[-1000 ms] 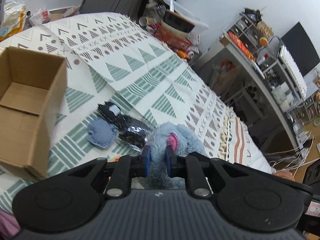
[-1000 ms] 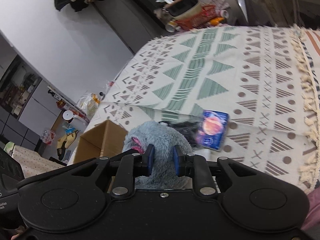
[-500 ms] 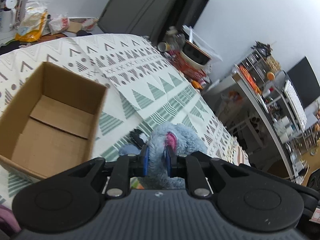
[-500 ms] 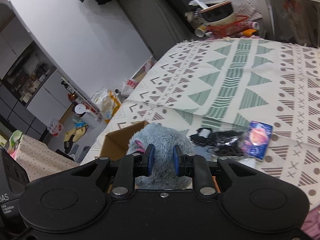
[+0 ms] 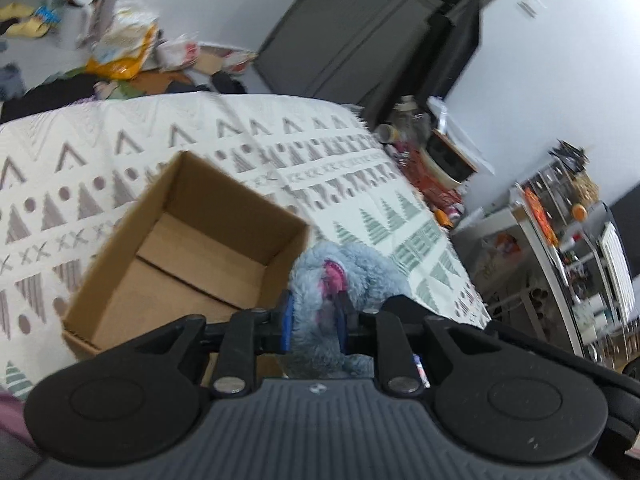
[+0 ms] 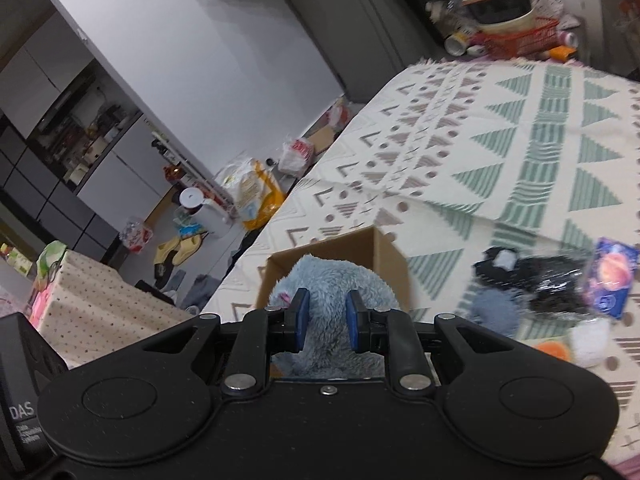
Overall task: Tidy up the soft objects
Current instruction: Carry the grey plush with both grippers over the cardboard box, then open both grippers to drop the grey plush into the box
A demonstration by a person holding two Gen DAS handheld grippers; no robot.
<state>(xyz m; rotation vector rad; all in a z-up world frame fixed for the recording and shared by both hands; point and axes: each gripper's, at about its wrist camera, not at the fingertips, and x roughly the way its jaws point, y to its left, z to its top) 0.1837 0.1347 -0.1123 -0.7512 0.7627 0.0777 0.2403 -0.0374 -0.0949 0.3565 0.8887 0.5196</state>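
A fluffy blue plush toy [image 5: 360,268] with a pink patch is held in the air by both grippers. My left gripper [image 5: 313,322] is shut on it, just right of an open cardboard box [image 5: 192,256] on the patterned bed. My right gripper [image 6: 325,320] is shut on the same plush [image 6: 332,280], which hangs in front of the box [image 6: 384,252] and hides most of its inside. The box interior looks empty in the left wrist view.
On the bed cover [image 6: 520,152] right of the box lie a small blue pad [image 6: 494,312], a black shiny packet [image 6: 548,280], a purple card pack [image 6: 612,276] and a white and orange item [image 6: 576,344]. Cluttered floor at left, shelves [image 5: 568,220] at right.
Both grippers have carried the plush leftward to the box. The box now sits directly beside and behind the plush; the other soft items have dropped out of the left wrist view.
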